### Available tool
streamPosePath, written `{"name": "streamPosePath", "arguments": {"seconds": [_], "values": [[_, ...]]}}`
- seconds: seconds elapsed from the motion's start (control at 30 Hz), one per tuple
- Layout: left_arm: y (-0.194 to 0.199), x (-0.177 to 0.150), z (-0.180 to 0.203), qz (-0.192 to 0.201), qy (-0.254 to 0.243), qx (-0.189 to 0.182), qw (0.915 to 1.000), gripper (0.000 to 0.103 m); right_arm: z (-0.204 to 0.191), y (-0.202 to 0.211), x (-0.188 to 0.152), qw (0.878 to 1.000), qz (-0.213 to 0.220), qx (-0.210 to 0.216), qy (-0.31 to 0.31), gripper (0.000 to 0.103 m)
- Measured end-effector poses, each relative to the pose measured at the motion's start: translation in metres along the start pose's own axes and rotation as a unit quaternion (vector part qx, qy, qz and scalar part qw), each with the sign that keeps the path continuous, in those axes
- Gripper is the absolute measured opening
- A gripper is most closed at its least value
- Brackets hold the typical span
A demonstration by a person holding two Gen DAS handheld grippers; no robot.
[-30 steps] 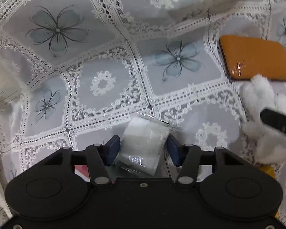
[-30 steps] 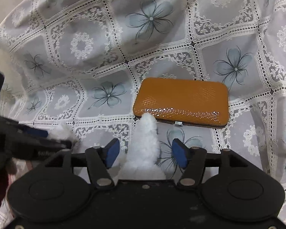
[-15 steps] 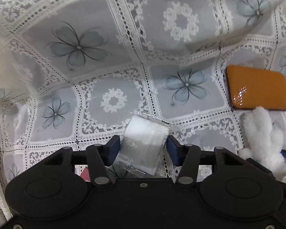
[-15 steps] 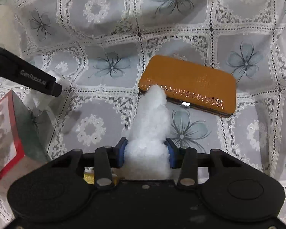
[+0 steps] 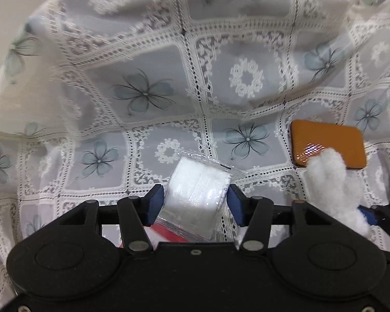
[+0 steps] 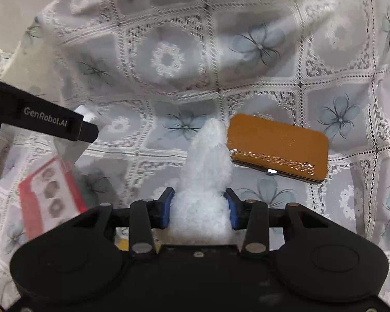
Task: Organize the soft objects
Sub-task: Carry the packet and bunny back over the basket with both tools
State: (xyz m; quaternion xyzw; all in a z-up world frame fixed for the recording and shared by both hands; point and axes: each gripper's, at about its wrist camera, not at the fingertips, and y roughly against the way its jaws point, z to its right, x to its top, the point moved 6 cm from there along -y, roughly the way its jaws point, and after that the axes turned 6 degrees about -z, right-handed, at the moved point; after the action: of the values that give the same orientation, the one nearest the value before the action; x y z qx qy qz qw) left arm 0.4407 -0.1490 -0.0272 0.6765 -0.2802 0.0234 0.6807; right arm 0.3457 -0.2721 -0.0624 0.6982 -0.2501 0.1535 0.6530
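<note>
1. Our left gripper pinches a clear plastic packet holding folded white padding, lifted over the lace tablecloth, left of the orange case.
2. Our right gripper squeezes a white fluffy plush, its tip overlapping the case's left edge.
3. Only the right view shows a red-edged clear bag, far left of the glossy, textured, round-cornered case.
</note>
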Motion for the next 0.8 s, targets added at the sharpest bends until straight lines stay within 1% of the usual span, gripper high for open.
{"name": "streamPosePath", "arguments": {"seconds": [0.17, 0.37, 0.53, 0.8], "values": [[0.031, -0.01, -0.011, 0.015, 0.012, -0.007, 0.9998, 0.052, -0.016, 0.021, -0.01, 1.0, 0.006, 0.009, 0.011, 0.041], [0.065, -0.033, -0.022, 0.033, 0.027, -0.013, 0.999, 0.052, -0.03, 0.048, -0.032, 1.0, 0.01, 0.019, 0.019, 0.041], [0.093, -0.061, -0.026, 0.046, 0.036, -0.024, 0.998, 0.052, -0.041, 0.075, -0.055, 0.999, 0.018, 0.028, 0.023, 0.041], [0.137, -0.107, -0.017, 0.075, 0.033, -0.033, 0.9961, 0.052, -0.055, 0.122, -0.094, 0.998, 0.034, 0.047, 0.027, 0.041]]}}
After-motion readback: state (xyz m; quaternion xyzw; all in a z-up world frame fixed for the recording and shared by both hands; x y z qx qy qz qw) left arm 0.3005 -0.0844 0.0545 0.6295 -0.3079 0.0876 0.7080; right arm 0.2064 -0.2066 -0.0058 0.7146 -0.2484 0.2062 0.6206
